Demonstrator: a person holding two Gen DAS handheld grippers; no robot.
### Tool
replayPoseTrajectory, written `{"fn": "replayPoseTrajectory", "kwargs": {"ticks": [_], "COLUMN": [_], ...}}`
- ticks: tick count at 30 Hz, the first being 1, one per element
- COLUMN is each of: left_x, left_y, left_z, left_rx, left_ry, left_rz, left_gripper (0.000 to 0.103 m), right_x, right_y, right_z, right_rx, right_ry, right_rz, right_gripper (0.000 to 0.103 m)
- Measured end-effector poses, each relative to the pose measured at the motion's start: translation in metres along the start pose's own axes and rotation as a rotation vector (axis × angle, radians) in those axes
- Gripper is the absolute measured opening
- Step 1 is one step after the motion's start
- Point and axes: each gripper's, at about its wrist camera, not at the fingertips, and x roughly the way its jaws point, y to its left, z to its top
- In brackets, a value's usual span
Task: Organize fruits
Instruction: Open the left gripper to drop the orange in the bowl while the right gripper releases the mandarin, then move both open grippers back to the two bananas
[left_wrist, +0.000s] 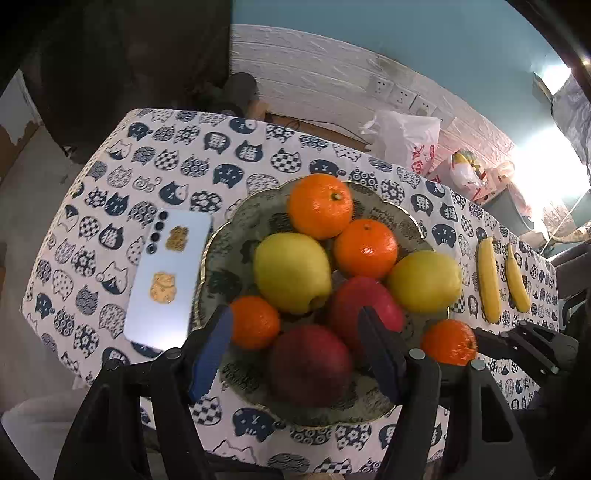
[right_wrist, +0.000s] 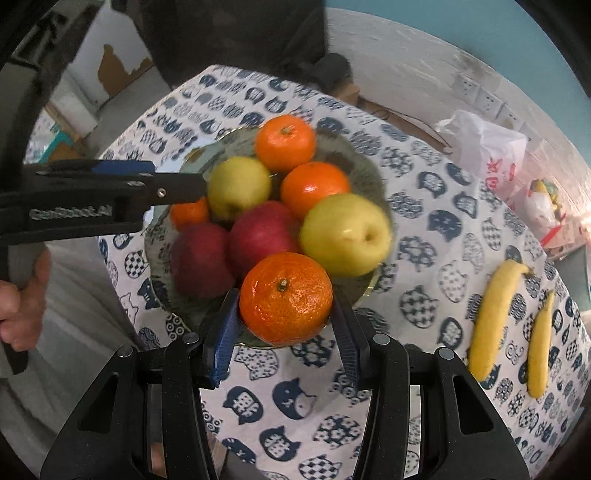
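right gripper (right_wrist: 284, 332): clamped on a mandarin (right_wrist: 286, 297) at the bowl (right_wrist: 369, 173) rim | left gripper (left_wrist: 295, 354): jaws apart, empty, above piled fruit | two bananas (right_wrist: 495, 317): on surface (right_wrist: 295, 406), right of bowl

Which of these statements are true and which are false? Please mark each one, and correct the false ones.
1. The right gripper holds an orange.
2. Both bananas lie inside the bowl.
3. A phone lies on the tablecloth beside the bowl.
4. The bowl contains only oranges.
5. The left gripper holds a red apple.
1. True: the right gripper is closed on an orange.
2. False: the two bananas lie on the tablecloth, apart from the bowl.
3. True: the phone lies beside the bowl's rim.
4. False: it also holds red apples and yellow-green fruits.
5. False: the left gripper is opening above the fruit and holds nothing.
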Motion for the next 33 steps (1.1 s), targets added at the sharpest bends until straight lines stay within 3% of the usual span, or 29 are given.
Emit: {"fn": "replayPoseTrajectory", "kwargs": {"ticks": [15,19,33], "left_x": [-0.02,-0.028,-0.05], "left_y": [0.038,0.035,0.001], "left_z": [-0.034,-0.038,-0.043], "left_rx": [-0.048,-0.032,0.053], "left_ry": [0.01,0.003,-0.026], "left_rz": [0.0,-0.003,-0.015], "left_gripper": [0.071,0.071,0.073], "right_x": [0.012,0.002,-0.042], "right_y": [0.023,0.017,0.002], "right_z": [0.007,0.01,0.014], "right_rx": [-0.019,0.005,0.046], "right_ry": [0.014,-0.015,-0.105], "right_rz": [-0.001,-0.014,-0.017], "right_gripper": [0.048,0.056,0.057]}}
